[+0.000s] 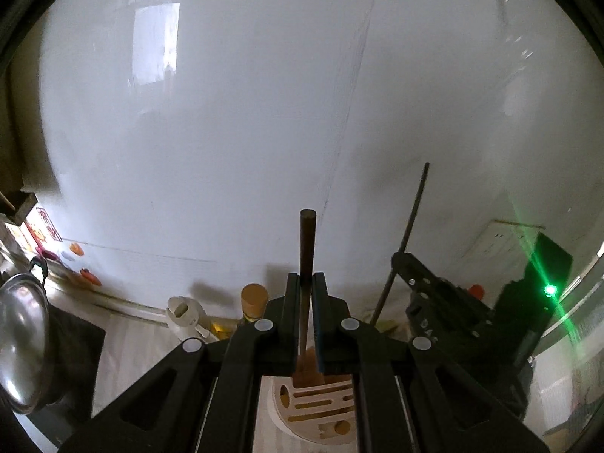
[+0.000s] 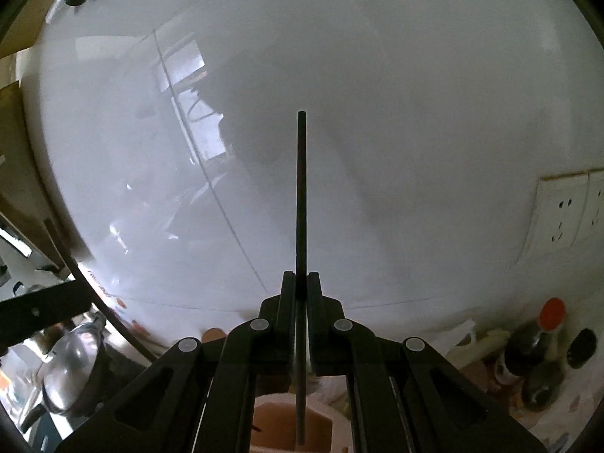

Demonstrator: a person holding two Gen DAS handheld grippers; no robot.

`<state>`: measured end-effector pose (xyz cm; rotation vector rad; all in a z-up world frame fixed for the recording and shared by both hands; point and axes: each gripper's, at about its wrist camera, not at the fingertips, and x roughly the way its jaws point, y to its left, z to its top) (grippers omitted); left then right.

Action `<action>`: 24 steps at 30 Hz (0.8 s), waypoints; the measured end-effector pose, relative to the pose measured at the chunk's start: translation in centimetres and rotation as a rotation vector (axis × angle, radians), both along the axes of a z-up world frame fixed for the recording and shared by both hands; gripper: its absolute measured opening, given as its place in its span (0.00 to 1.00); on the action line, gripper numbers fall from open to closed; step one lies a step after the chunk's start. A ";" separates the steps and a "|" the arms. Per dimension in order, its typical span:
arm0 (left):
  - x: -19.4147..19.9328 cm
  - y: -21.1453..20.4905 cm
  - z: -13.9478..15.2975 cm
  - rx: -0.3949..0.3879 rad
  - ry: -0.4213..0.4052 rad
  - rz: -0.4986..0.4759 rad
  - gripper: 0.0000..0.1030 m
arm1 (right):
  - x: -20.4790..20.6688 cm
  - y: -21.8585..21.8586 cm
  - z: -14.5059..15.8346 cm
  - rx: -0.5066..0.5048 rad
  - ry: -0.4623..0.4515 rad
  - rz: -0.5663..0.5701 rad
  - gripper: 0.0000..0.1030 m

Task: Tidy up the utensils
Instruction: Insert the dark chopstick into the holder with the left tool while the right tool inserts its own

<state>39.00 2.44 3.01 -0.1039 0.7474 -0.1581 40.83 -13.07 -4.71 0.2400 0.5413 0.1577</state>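
Brown wooden spatula handle stands upright, clamped in my left hand-held gripper above the slotted wooden holder. My right hand-held gripper pinches a thin dark chopstick over it. Either could miss its slot if tilted.

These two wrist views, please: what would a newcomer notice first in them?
Probably the two upright sticks. The left gripper is shut on a brown wooden handle above a slotted utensil holder. The right gripper is shut on a thin dark chopstick over a pinkish container; a green light glares at the left view's right.
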 end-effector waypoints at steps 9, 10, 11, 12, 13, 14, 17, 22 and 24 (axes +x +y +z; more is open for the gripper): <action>-0.9 0.0 -0.7 0.020 0.016 0.047 0.22 | -0.6 0.6 -1.1 -0.046 0.066 0.045 0.20; -1.2 0.1 -0.5 0.031 0.011 0.061 0.33 | -0.9 0.5 -0.9 -0.048 0.067 0.044 0.36; -1.4 0.2 -0.3 0.037 0.008 0.073 0.60 | -1.5 0.2 -0.7 -0.045 0.062 0.042 0.43; -1.9 0.3 0.1 0.040 -0.003 0.087 0.80 | -2.2 0.0 -0.4 -0.053 0.061 0.030 0.43; -2.7 0.6 0.4 0.045 -0.026 0.112 0.83 | -2.7 -0.4 0.1 -0.053 0.059 0.027 0.43; -3.2 0.8 0.5 0.050 -0.038 0.121 0.84 | -3.6 -0.8 0.4 -0.057 0.061 0.018 0.46; -4.9 1.4 0.3 0.077 -0.057 0.148 1.00 | -5.9 -1.6 0.7 -0.085 0.085 -0.015 0.75; -7.8 1.6 -3.2 0.110 0.005 0.179 1.00 | -10.2 -3.8 -0.6 -0.086 0.173 -0.087 0.90; -8.6 1.7 -5.1 0.105 0.046 0.180 1.00 | -11.9 -4.7 -1.3 -0.087 0.206 -0.111 0.93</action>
